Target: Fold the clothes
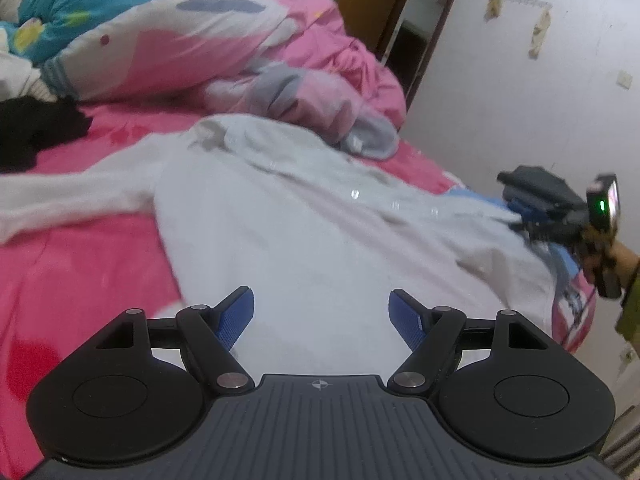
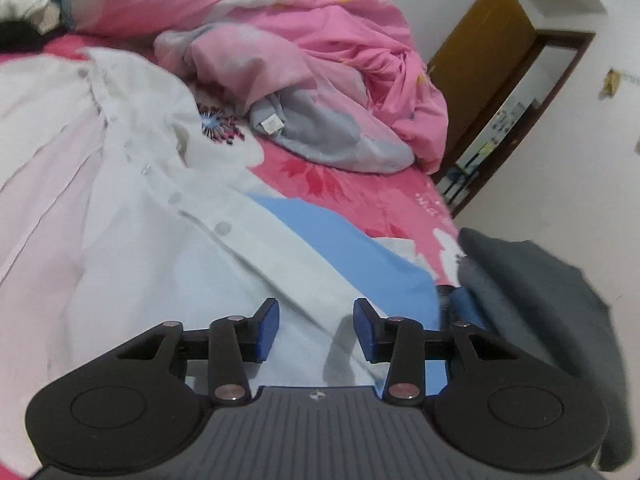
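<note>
We have a white button-up shirt [image 1: 304,216] spread on the bed [image 1: 80,264], placket up, lying roughly flat with some wrinkles. In the left wrist view its collar sits toward 11 o'clock and the hem comes back toward us at 6, so the long axis runs from 6 up to about 11; one sleeve [image 1: 76,196] stretches out toward 9 o'clock. In the right wrist view the line of buttons [image 2: 222,227] runs from about 5 o'clock up toward 11, agreeing with that.

The left gripper [image 1: 322,314] hovers over the lower body of the shirt with its fingers spread wide and nothing between them. The right gripper [image 2: 316,330] is also spread, a little narrower, poised over the shirt's edge near the hem, where the white cloth meets the blue patch of the bedsheet [image 2: 340,240]; it holds nothing either.

As we judge it, the shirt is laid out and not folded, and both grippers are lined up on its near part (whether for smoothing or for taking hold of an edge we cannot settle). A fold would call for pinching a single layer cleanly at the side edge or hem, without catching the sheet below, and carrying it across the long axis.

A dark grey garment [image 2: 540,300] lies at 3 o'clock of the right gripper, and a pink quilt [image 1: 240,48] is heaped beyond the collar
</note>
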The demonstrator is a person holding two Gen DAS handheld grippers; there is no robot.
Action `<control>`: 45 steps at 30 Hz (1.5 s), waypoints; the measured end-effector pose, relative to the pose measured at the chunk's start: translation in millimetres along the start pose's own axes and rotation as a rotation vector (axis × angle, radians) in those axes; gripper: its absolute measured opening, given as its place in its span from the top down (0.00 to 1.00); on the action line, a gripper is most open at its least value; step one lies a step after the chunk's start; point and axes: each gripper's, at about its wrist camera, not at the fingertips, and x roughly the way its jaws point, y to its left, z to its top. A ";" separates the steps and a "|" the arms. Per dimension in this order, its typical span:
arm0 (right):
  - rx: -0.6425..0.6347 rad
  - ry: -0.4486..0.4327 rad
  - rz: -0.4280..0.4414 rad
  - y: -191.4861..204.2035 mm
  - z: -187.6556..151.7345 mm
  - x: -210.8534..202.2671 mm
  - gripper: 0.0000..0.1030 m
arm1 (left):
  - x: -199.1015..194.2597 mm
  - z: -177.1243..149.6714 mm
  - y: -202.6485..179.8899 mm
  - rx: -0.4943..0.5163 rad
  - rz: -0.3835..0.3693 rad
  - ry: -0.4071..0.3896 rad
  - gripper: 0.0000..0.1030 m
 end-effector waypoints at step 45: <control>1.240 0.033 0.629 25.5 -133.0 -141.0 0.61 | 6.4 -43.7 -69.8 0.051 -0.195 0.182 0.29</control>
